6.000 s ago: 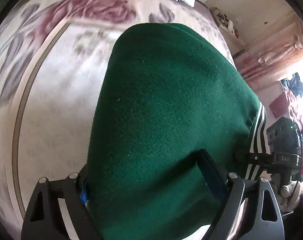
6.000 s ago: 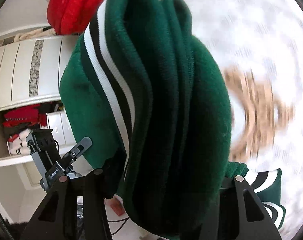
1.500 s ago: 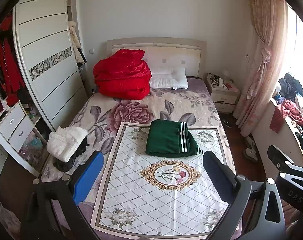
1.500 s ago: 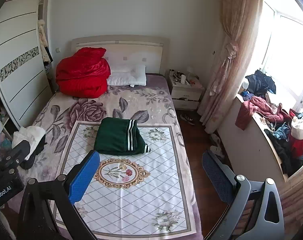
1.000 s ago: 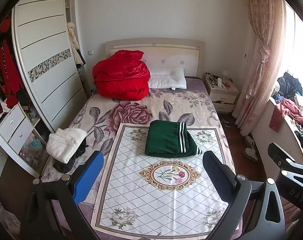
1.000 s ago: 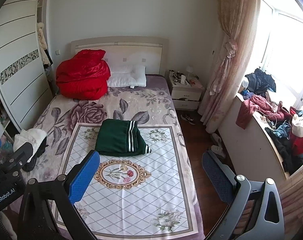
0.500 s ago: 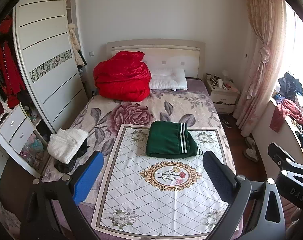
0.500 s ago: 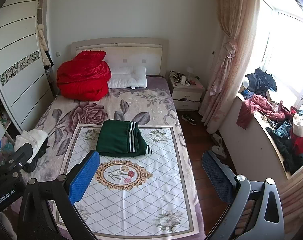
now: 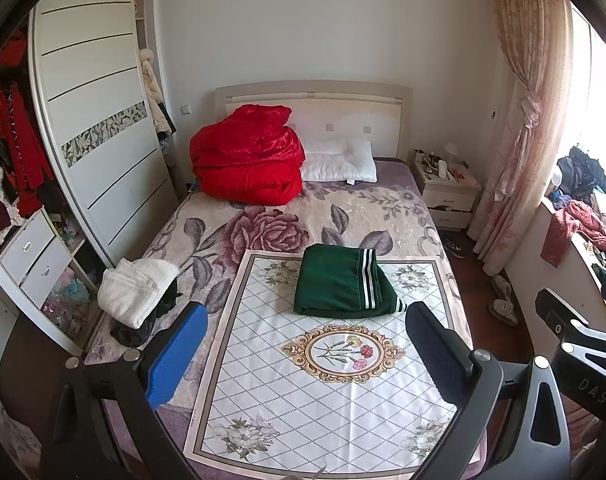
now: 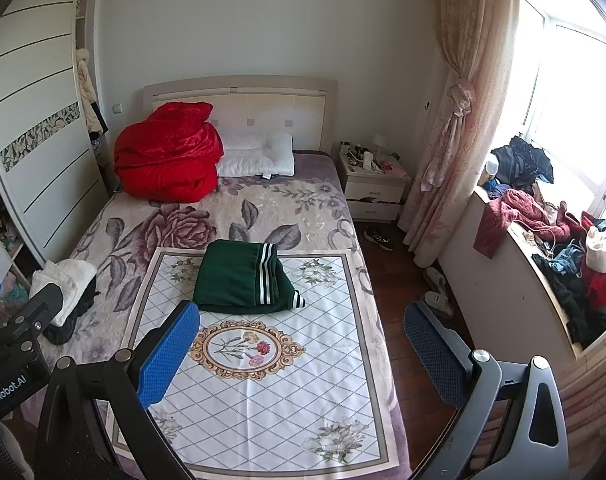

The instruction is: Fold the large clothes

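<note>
A dark green garment with white and black stripes (image 9: 339, 286) lies folded into a compact rectangle on the white diamond-pattern mat (image 9: 327, 392) on the bed; it also shows in the right wrist view (image 10: 243, 278). My left gripper (image 9: 303, 352) is open and empty, held well back from the bed's foot. My right gripper (image 10: 303, 352) is open and empty too, back from the bed and to the right of the left gripper. Neither touches the garment.
A red quilt (image 9: 247, 160) and a white pillow (image 9: 339, 164) lie at the headboard. Folded white and dark clothes (image 9: 135, 292) sit at the bed's left edge. A wardrobe (image 9: 91, 140) stands left; a nightstand (image 10: 373, 184), curtain and a clothes-strewn sill (image 10: 543, 232) stand right.
Six seconds ago both grippers were shut on the green garment, close above the mat. Since then they let go and drew back. Over the last second the views barely shift.
</note>
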The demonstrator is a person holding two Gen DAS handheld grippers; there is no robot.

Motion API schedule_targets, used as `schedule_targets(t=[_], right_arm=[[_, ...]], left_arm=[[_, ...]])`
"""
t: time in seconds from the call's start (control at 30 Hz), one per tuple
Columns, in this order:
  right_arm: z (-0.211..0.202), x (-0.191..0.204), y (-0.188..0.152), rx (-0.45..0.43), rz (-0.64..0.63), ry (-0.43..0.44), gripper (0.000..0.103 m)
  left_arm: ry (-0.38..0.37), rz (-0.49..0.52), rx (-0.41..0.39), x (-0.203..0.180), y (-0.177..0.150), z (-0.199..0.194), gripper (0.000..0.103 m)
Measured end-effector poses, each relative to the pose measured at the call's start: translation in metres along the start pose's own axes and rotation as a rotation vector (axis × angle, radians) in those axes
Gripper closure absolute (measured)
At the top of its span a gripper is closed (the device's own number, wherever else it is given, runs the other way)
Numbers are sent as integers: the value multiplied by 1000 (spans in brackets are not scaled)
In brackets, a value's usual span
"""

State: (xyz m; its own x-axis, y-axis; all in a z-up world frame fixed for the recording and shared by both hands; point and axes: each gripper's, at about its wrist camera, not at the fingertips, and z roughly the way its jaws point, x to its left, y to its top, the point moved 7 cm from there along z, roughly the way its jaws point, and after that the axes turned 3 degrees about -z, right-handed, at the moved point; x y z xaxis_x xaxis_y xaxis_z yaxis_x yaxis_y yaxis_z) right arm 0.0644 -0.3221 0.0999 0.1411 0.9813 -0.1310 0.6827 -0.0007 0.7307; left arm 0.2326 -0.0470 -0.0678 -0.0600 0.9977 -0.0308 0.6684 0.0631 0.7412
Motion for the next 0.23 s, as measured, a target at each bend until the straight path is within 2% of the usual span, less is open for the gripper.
schedule_targets(t=[0.23], right_arm=[[-3, -2, -1, 0, 4, -1, 0]], left_arm=[[0, 1, -9, 5, 6, -1, 2]])
